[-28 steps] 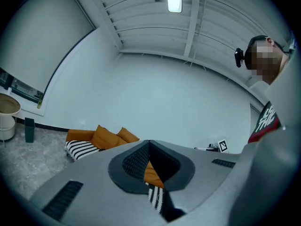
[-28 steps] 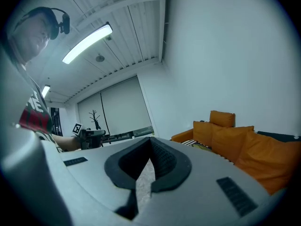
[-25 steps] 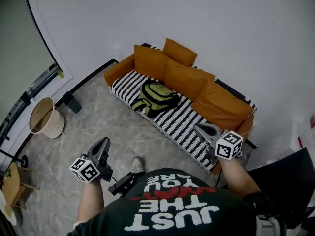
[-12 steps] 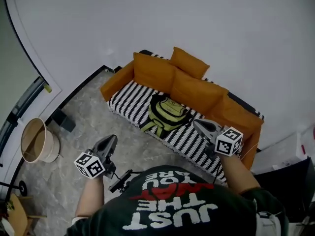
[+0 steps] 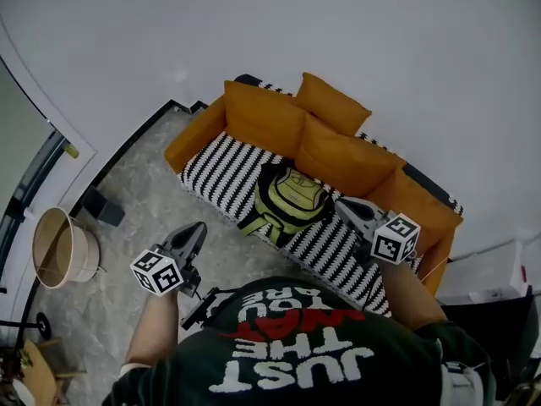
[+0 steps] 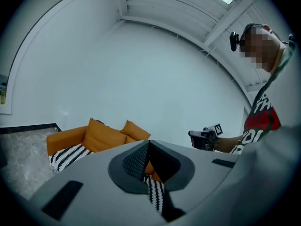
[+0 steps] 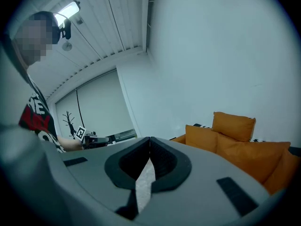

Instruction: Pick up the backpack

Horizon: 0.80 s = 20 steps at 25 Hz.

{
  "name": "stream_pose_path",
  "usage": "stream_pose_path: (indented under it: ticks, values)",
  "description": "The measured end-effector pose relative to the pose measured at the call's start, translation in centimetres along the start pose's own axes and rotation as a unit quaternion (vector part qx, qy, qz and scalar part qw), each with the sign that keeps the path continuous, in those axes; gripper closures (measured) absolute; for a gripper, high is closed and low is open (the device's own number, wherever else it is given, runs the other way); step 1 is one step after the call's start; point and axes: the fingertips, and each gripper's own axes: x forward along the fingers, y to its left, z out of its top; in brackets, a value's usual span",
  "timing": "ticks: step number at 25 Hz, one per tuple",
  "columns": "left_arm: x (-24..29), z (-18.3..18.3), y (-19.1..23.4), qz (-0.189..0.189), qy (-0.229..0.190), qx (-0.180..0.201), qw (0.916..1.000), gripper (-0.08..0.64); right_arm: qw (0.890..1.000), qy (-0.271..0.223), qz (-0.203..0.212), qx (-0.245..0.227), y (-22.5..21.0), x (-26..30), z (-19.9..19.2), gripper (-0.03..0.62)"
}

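Left tongs (image 5: pixel 193 230) and right tongs (image 5: pixel 347 206) shut tight and empty, closing in on the sofa (image 5: pixel 215 166)
The backpack (image 5: pixel 290 194) lies on the sofa's striped seat, nearer the middle of the head view than a second ago: the person has stepped closer. It is at 2 o'clock from the left tongs and 9 o'clock from the right tongs, apart from both, so reaching and grasping are, I judge, yet to come

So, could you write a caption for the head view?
Left hand-held gripper and right hand-held gripper, both shut, face a green fabric backpack on an orange sofa.
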Motion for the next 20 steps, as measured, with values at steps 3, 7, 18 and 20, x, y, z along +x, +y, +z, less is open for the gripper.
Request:
stream_pose_path:
  ticks: [3,7,18,20]
  values:
    - [4.0,0.7,0.5,0.018,0.008,0.006,0.9998,0.549,1.000,0.010,0.022,-0.013,-3.6,1.7,0.9,0.565]
    - [8.0,0.7,1.0,0.060,0.017,0.001,0.9981,0.548,0.997,0.034,0.067,-0.020,-7.4,4.5,1.6,0.565]
    - [17.7,-9.1,9.1,0.057,0.171,0.038,0.9828,0.548,0.992,0.096,0.079,-0.017,-13.5,13.2,-6.5,0.563]
    - [19.1,-12.6,11.5,0.036,0.207,0.047,0.9765,0.547,0.992,0.107,0.071,-0.007,-13.9,14.3,-9.6,0.563]
